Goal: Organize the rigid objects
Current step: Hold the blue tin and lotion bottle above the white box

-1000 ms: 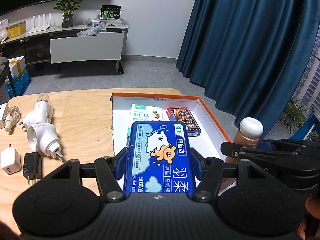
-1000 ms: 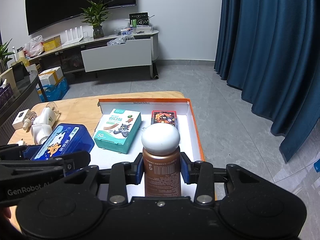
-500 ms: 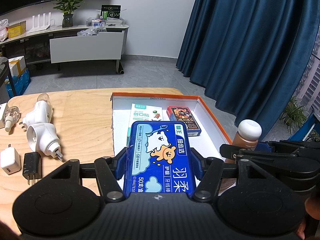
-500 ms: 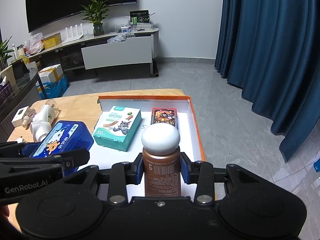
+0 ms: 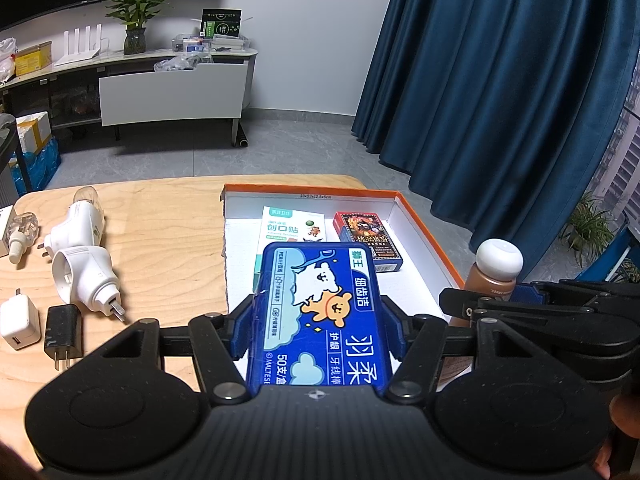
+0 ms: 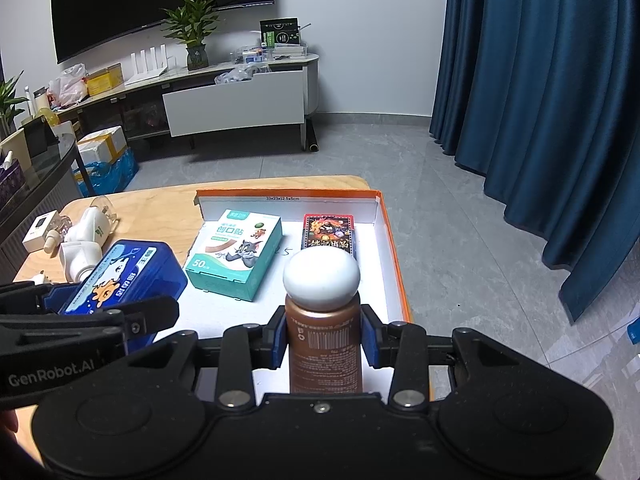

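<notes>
My left gripper (image 5: 319, 322) is shut on a blue floss-pick box (image 5: 316, 280) with a cartoon bear, held by its long sides above the near left part of the orange-rimmed white tray (image 5: 424, 228). My right gripper (image 6: 325, 334) is shut on an upright brown bottle (image 6: 323, 352) with a round white cap (image 6: 321, 276), over the tray's (image 6: 394, 248) near right part. Each view shows the other gripper at its edge, with the bottle (image 5: 496, 276) on the right and the blue box (image 6: 124, 276) on the left. What lies under both held objects is hidden.
Inside the tray, a teal plaster box (image 6: 236, 258) lies at the far left and a red-and-black card box (image 6: 328, 232) at the far right. On the wooden table (image 5: 160, 240) left of the tray lie white plug-in devices (image 5: 84, 272), a white charger (image 5: 18, 320) and a black charger (image 5: 62, 330).
</notes>
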